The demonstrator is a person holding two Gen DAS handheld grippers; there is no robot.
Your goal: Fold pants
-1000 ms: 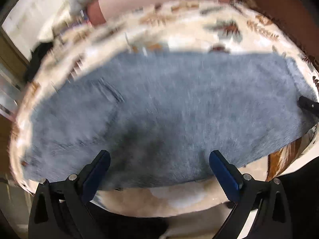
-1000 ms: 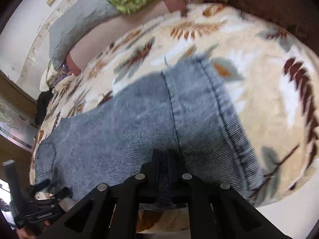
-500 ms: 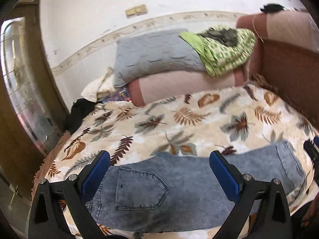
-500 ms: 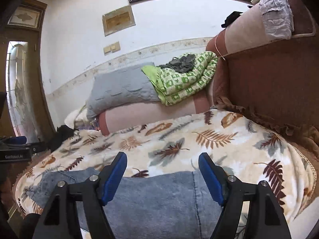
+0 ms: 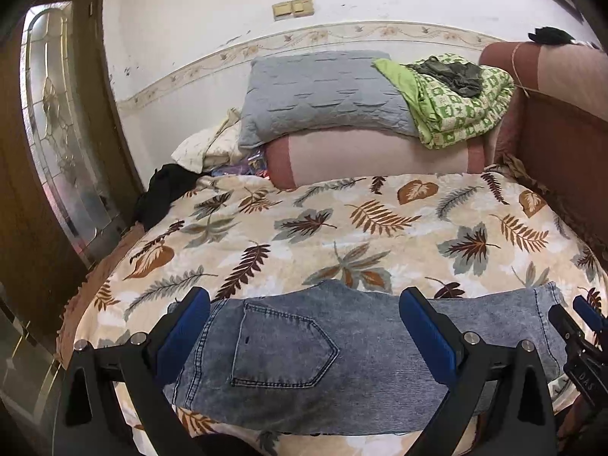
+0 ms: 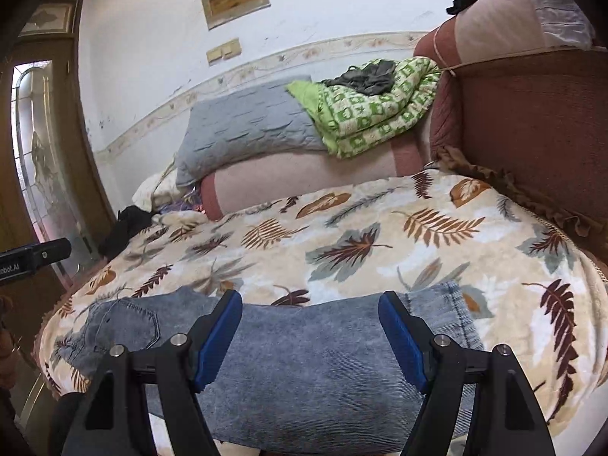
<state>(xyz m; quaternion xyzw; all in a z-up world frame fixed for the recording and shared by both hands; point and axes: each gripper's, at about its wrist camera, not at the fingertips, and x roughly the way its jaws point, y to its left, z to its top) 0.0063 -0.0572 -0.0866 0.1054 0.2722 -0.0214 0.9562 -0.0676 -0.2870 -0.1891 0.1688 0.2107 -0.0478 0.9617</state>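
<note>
Left wrist view: left gripper (image 5: pixel 304 326) has its jaws spread wide, nothing between the blue pads (image 5: pixel 427 336); it hangs above the pants (image 5: pixel 330 364), not touching them. The jeans lie flat in a folded band along the near edge of the leaf-print blanket (image 5: pixel 342 228), back pocket (image 5: pixel 281 345) facing up on the left part, hem end at the right near the right gripper (image 5: pixel 587 326) (only its tip shows at the frame edge). Near fold edge of the denim runs just beside the blanket's front edge. Beyond the pants the blanket is bare up to the bolster (image 5: pixel 376 155).

Right wrist view: right gripper (image 6: pixel 309 332) also stands wide, pads clear of the cloth, nothing gripped; its jaws have just been opening. Pants (image 6: pixel 304 364) lie under it, hem seam to the right, pocket end to the left by the left gripper's body (image 6: pixel 34 260). Right side is bounded by the brown sofa arm (image 6: pixel 532 140); a strip of blanket (image 6: pixel 380 228) stays free between hem and that arm. Back edge: grey pillow (image 6: pixel 243 129) and green quilt (image 6: pixel 376 106) stacked on the bolster. Door (image 6: pixel 38 174) at far left.
</note>
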